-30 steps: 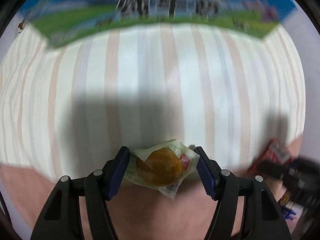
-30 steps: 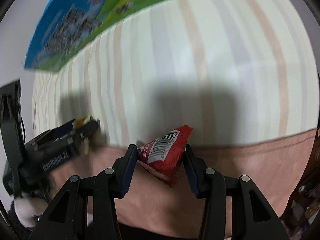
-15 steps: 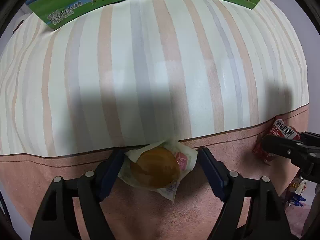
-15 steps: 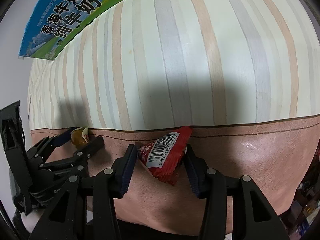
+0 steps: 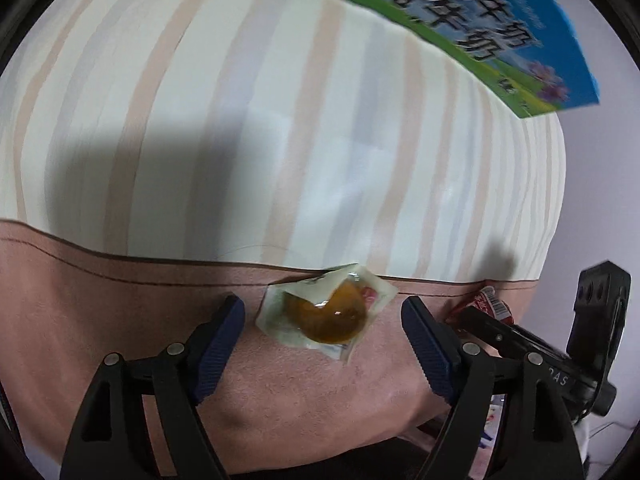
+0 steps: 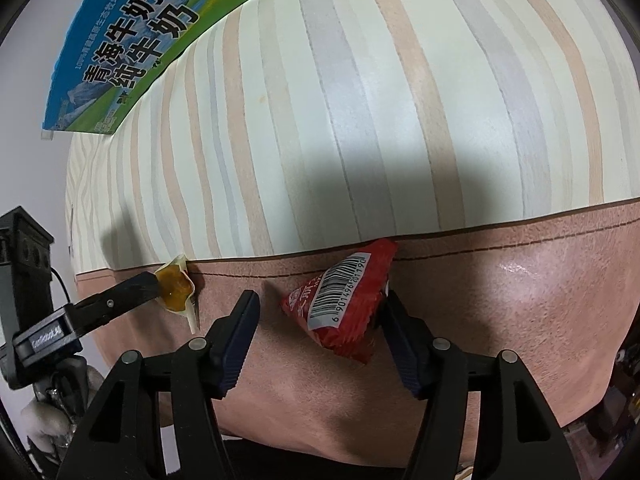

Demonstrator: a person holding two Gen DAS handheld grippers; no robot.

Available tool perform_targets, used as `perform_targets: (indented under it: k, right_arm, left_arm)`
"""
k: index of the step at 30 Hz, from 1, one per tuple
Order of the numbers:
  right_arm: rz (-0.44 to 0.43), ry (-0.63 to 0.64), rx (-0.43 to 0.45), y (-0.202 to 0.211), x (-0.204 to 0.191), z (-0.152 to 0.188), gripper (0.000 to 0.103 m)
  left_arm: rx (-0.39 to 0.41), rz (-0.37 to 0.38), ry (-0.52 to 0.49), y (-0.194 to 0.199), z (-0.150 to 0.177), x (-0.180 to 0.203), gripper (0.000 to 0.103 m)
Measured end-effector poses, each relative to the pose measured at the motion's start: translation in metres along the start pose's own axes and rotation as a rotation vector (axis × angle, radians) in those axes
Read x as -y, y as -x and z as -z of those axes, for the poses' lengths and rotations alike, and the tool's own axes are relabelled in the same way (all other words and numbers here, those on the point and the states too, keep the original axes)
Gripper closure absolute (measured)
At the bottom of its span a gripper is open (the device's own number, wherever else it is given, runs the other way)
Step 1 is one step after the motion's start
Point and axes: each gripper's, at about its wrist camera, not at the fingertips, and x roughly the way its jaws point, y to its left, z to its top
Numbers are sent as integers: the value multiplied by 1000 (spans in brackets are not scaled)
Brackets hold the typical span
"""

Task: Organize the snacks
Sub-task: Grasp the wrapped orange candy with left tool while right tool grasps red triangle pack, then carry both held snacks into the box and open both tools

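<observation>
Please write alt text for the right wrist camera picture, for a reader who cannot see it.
The right gripper is opening over a red snack packet that lies between its fingers on the pink border of a striped table. At left, the left gripper touches a clear packet with an orange snack; a blue-green milk carton lies at the far edge.
</observation>
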Motion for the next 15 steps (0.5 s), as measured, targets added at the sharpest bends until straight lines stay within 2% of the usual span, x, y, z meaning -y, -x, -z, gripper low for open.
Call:
perform_targets:
  k: [2,4,6,11,14,15]
  right_arm:
    - [3,4,2,0,-1,1,35]
    - [11,12,3,1,-1,2,35]
    - [14,13,6,-1,-4,3,35]
    - [34,22,11,-6,-13,2,35]
    - [79,51,21,-10,-21,3,38]
    - [102,66,22,-12,-23,3,45]
  left_arm:
    - [-15,-16,-4,-1,-1,0,23]
    - [-23,-66,-39,-8,-1,6,23]
    - [-28,-95,-67,-11,-2,11,16]
    - [-7,-205,-130,-25,-2,30,17]
    - [28,-283,-196,-31,2,44,31]
    - [39,-291,-206,-29,3,45,33]
